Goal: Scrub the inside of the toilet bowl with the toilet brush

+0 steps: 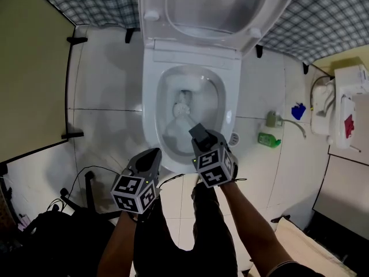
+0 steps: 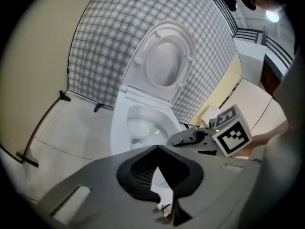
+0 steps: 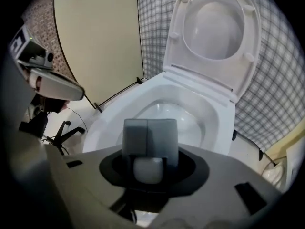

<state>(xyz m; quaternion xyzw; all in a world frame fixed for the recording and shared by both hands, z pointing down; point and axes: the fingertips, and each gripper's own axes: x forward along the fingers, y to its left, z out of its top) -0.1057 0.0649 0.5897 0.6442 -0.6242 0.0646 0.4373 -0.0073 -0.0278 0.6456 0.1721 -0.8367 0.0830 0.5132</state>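
Observation:
The white toilet [image 1: 151, 105] stands with lid and seat raised [image 1: 219, 4]. The white head of the toilet brush [image 1: 183, 104] sits low in the bowl, its pale handle [image 1: 188, 122] slanting up to my right gripper [image 1: 199, 134]. That gripper hangs over the bowl's front rim, shut on the handle's end [image 3: 148, 170]. My left gripper [image 1: 151, 156] hovers off the rim's front left corner, pointing at the bowl [image 2: 138, 123]. Its jaws look closed, with nothing in them.
A green bottle [image 1: 268, 139] and a blue object [image 1: 298, 111] lie on the tiled floor right of the toilet, beside a white unit [image 1: 346, 105]. Black cables and a stand [image 1: 86, 189] sit at lower left. A beige partition [image 1: 29, 68] closes the left side.

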